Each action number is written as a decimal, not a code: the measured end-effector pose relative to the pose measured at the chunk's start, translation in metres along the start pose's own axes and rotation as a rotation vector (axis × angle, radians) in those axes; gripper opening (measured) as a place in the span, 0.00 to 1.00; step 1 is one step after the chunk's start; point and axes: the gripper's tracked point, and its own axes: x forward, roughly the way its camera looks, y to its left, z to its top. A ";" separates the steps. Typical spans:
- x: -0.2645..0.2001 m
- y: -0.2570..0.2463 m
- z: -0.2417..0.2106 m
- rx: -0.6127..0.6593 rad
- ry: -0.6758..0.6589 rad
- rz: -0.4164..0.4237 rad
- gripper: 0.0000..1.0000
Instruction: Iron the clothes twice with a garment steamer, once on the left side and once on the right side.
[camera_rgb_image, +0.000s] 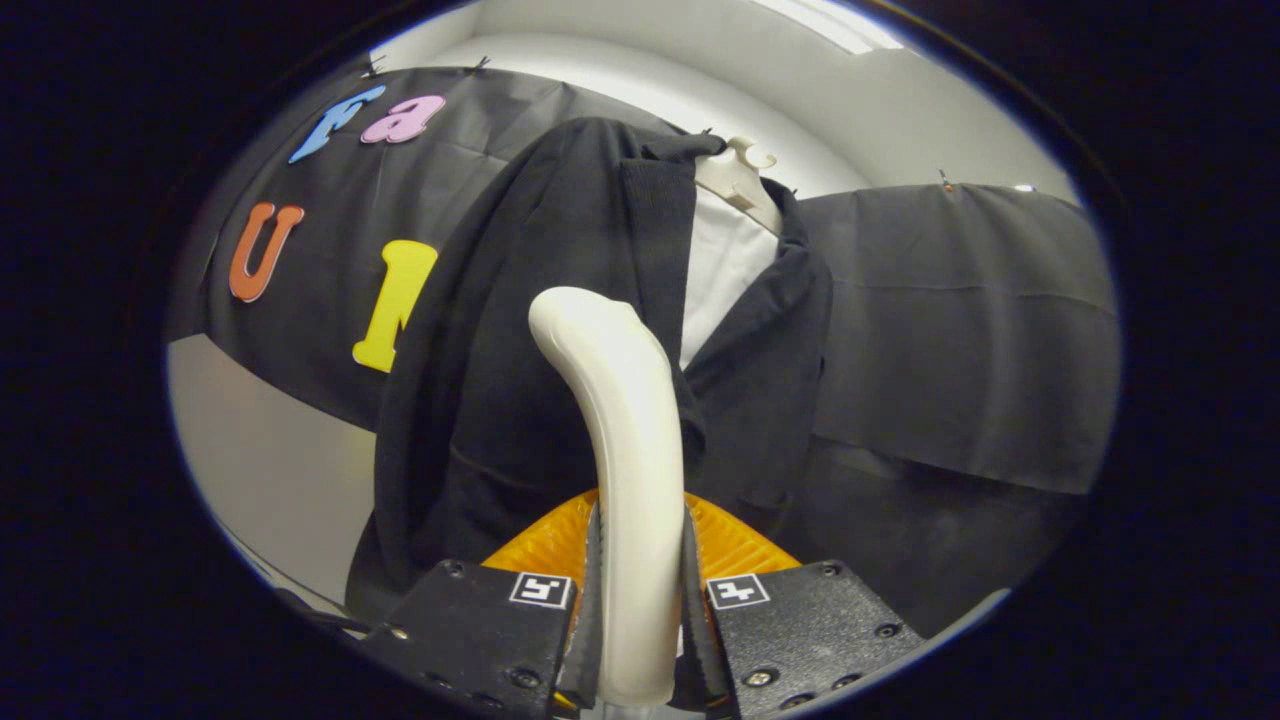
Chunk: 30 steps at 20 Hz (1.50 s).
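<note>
Gripping steamer handle (628, 480) between closed gripper (640, 590) jaws.

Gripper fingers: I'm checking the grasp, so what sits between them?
In the gripper view, the steamer's cream handle sits between the gripper fingers, both pressing its sides; it curves up toward the dark jacket.

Glossy plastic steamer handle (625, 440), matt knit jacket (540, 330)

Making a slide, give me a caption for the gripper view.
Gripper shut on the white steamer handle, its orange head toward a dark jacket on a hanger.
</note>
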 end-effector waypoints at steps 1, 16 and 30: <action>0.000 0.004 -0.006 -0.006 0.015 0.013 0.36; 0.003 0.012 -0.100 -0.054 0.215 0.010 0.36; -0.002 0.026 -0.184 -0.078 0.389 0.026 0.36</action>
